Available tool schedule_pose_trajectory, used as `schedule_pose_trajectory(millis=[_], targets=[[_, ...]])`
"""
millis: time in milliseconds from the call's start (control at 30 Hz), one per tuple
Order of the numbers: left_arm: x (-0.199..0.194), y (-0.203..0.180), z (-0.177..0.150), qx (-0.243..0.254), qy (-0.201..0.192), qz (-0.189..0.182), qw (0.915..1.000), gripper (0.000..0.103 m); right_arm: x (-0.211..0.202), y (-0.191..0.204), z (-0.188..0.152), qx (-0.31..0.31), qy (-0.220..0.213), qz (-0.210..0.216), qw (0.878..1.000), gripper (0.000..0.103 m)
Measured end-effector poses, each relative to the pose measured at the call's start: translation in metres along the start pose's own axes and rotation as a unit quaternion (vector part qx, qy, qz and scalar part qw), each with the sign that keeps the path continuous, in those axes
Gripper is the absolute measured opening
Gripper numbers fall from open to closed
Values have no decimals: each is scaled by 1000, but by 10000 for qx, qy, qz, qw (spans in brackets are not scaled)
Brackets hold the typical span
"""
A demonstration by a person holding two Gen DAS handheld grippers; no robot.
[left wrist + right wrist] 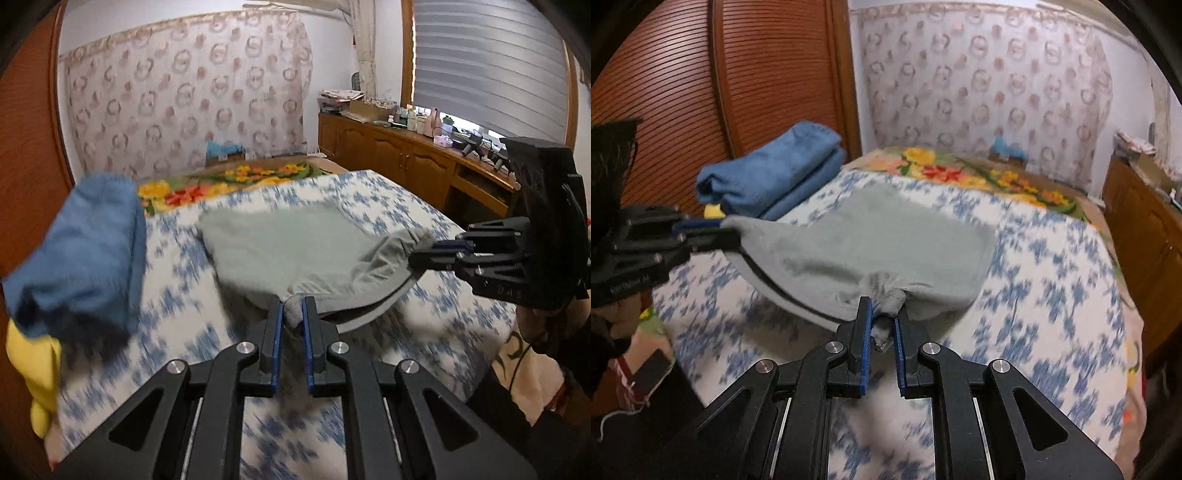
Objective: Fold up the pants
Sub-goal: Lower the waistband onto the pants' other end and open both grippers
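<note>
- On the bed point(424, 325), spread over the blue-and-white cover: grey pants point(295, 243), far part lying flat, near edge lifted off the cover.
- Left hand-held gripper point(293, 314): blue pads clamped on a bunched near corner of the grey cloth, jaws nearly together.
- Right hand-held gripper point(884, 321): likewise pinched on the other near corner, a wad of cloth squeezed between the pads.
- Seen from each wrist view: the opposite gripper holding its corner off to the side, near edge strung between the two in a sagging curve, dark inner band showing underneath.
- Key relation: cloth stretching away from both grippers toward the far end of the bed; held edge running left to right, free length running near to far.
- Neither hand clearly nearer to the flat part; both at about the same depth, one at each end of the held edge.
- Judged step: laying the held edge down as part of a fold, calling for both corners to travel together so the edge lands straight.
- Possible trouble: uneven lowering leaving a skewed or wrinkled fold.
- Far left, beside the wooden wardrobe point(738, 81): folded blue towel point(775, 170) on something yellow, well apart from the pants.
- Right side of the room: wooden cabinet point(399, 151) under the window blind.
</note>
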State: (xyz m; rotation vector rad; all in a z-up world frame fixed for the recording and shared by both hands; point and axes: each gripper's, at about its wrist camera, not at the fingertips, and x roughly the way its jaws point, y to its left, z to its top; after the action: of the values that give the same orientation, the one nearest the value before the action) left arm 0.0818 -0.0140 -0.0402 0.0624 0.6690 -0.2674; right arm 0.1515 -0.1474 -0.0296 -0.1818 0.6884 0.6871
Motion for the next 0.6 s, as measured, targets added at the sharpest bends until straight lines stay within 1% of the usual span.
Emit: schedule_pose_trajectory(millis=[100,167,433,600], targets=[[-4,-3,-15,-87,25,18,10000,7,-4,6,-12,-31,44,-33,10000,8],[-6,-4,-24,-187,80,-49,9998,7,-6,6,-20,39,54,14,10000,8],[-10,1,-40,-365,167,-183,9990,7,-11,15,-44,223,118,74,9997,8],[-14,-5,-48,-339,203,-210,9990,8,-16,21,-57,285,136,49,9995,9]])
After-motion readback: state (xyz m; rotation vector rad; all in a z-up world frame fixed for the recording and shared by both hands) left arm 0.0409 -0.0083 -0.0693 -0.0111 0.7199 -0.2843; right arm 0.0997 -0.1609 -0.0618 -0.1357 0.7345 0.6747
